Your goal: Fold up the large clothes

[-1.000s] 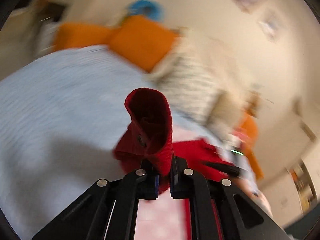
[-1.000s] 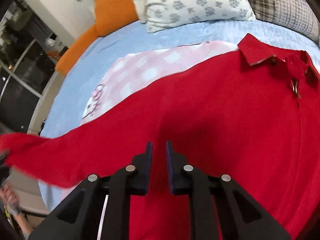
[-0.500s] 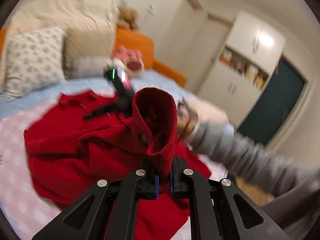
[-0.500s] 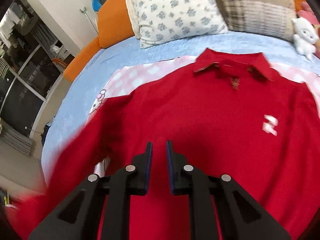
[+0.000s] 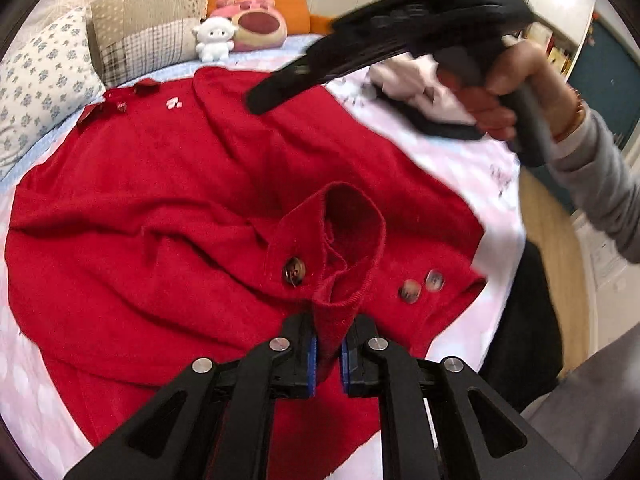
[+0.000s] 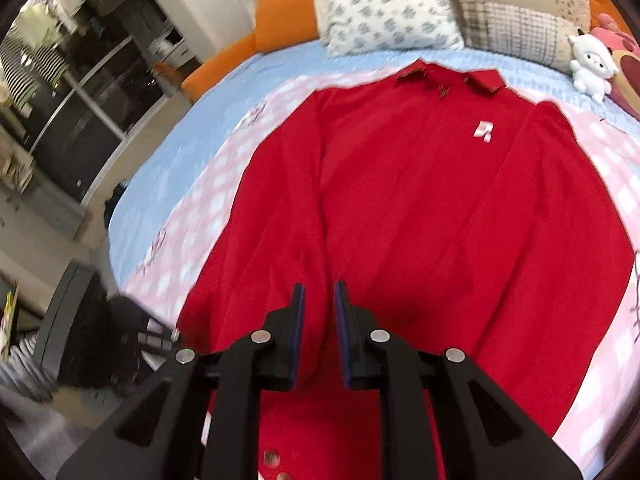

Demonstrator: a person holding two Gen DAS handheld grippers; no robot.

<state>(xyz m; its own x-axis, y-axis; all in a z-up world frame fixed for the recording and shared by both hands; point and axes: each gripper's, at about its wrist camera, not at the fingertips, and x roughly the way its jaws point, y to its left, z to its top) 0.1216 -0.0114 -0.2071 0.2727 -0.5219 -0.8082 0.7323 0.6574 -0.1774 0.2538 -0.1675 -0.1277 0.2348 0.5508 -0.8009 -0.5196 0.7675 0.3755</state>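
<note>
A large red knit shirt [image 6: 432,208] with a collar [image 6: 448,76] and a white chest logo lies spread on a pink checked blanket [image 6: 200,216], front up. My left gripper [image 5: 327,356] is shut on the buttoned sleeve cuff [image 5: 336,240] and holds it over the shirt's lower body, the sleeve folded across. My right gripper [image 6: 319,332] hovers above the shirt's lower middle, jaws a small gap apart with nothing between them. The right gripper also shows in the left wrist view [image 5: 400,20], held in a hand above the shirt's far side.
Pillows [image 6: 384,4] and plush toys [image 6: 592,60] line the orange headboard [image 6: 280,12]. A light blue sheet [image 6: 168,152] covers the bed. A pile of pale and dark clothes [image 5: 424,92] lies at the bed's right. The wooden floor [image 5: 548,248] is past the bed edge.
My left gripper has swung the sleeve cuff from the left of the bed over onto the shirt body. My right gripper has pulled back and risen, so the whole shirt shows.
</note>
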